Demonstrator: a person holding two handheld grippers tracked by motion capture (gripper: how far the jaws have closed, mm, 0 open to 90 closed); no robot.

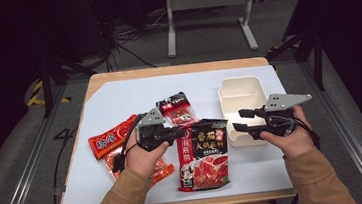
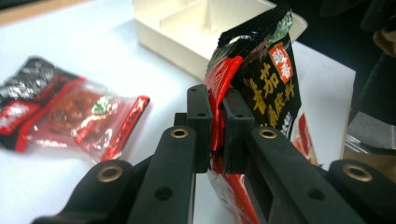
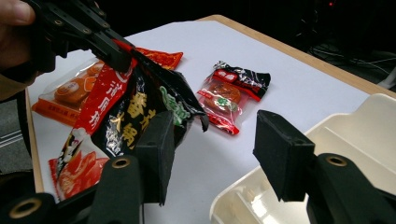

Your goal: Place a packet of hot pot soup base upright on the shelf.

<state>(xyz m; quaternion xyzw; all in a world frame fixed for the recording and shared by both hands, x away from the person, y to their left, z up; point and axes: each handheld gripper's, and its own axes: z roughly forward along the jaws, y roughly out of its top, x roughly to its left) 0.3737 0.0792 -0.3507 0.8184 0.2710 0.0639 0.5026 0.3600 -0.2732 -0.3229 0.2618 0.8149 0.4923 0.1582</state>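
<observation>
A large black-and-red sauce packet (image 1: 204, 155) lies in the middle of the white mat, its top edge lifted. My left gripper (image 1: 179, 132) is shut on that top-left edge. In the left gripper view the jaws (image 2: 218, 100) pinch the red border of the packet (image 2: 268, 84), which hangs tilted. My right gripper (image 1: 238, 120) stands open at the near-left corner of the cream divided tray (image 1: 239, 80), with nothing between its fingers. The right gripper view shows the open gripper (image 3: 212, 140), the raised packet (image 3: 130, 112) and the left gripper (image 3: 112, 49) holding it.
A small black-and-red packet (image 1: 177, 107) lies behind the large one. An orange-red packet (image 1: 109, 138) and a clear packet with orange contents (image 1: 160, 170) lie at the left, near my left hand. The tray's compartments look bare. The mat covers a wooden table (image 1: 176, 69).
</observation>
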